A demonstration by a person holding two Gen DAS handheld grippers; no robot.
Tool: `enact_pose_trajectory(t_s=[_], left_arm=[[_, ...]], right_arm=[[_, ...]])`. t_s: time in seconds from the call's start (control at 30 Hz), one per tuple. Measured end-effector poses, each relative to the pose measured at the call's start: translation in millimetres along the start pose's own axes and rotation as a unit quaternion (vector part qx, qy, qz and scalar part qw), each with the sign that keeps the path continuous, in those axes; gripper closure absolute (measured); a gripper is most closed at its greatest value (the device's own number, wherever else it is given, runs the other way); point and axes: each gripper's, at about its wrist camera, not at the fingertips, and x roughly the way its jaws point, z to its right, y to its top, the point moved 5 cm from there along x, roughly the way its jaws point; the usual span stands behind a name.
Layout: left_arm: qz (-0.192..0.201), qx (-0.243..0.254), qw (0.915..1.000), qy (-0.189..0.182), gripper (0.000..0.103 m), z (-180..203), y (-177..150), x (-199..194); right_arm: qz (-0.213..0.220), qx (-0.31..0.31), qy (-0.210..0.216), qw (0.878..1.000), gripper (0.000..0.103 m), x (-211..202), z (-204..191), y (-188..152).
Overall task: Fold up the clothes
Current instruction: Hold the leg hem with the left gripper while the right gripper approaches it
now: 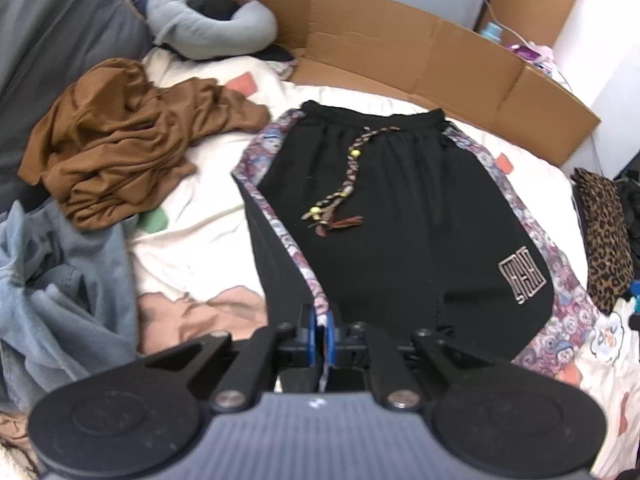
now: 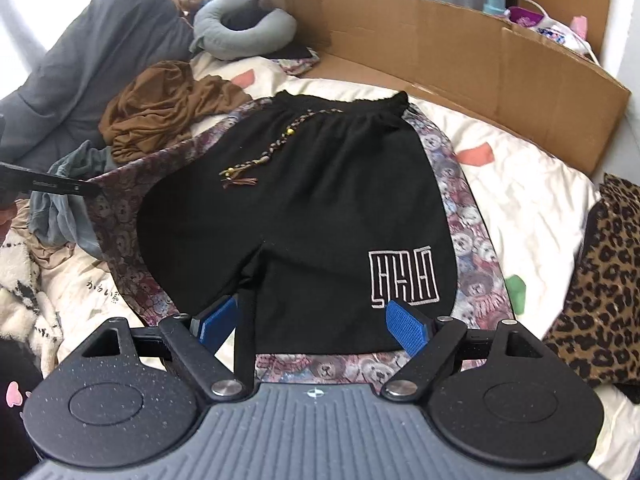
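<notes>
black shorts with bear-print side panels [image 2: 320, 200] flat on bed [image 2: 520, 184], waistband far | left hand-held gripper [image 1: 322, 330] pinched on left hem, likely to fold | right hand-held gripper [image 2: 316, 320] wide open over right leg, holding nothing

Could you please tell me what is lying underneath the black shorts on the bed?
The black shorts lie on a cream printed bedsheet, visible all around them. Anything directly beneath the fabric is covered and cannot be seen.
</notes>
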Motion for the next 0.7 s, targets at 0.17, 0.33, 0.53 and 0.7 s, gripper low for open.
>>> enact_pose_trajectory(t_s=[0.17,0.33,0.53,0.7], left_arm=[[-0.003,0.018,0.9998,-0.007,0.097,25.1,3.9,5.8],[-0.005,0.035,0.9993,-0.014,0.097,49.9,7.6,11.5],[-0.005,0.039,0.9988,-0.031,0.097,72.3,10.2,17.8],[-0.005,0.042,0.9981,-0.045,0.097,90.2,11.9,23.0]], right_arm=[[0.012,-0.011,0.026,1.0,0.017,6.4,-8.2,7.4],[0.019,-0.014,0.04,0.999,0.017,17.8,-16.3,15.7],[0.024,-0.015,0.057,0.998,0.017,32.8,-28.8,25.1],[0.025,-0.032,0.073,0.996,0.019,43.5,-44.3,34.9]])
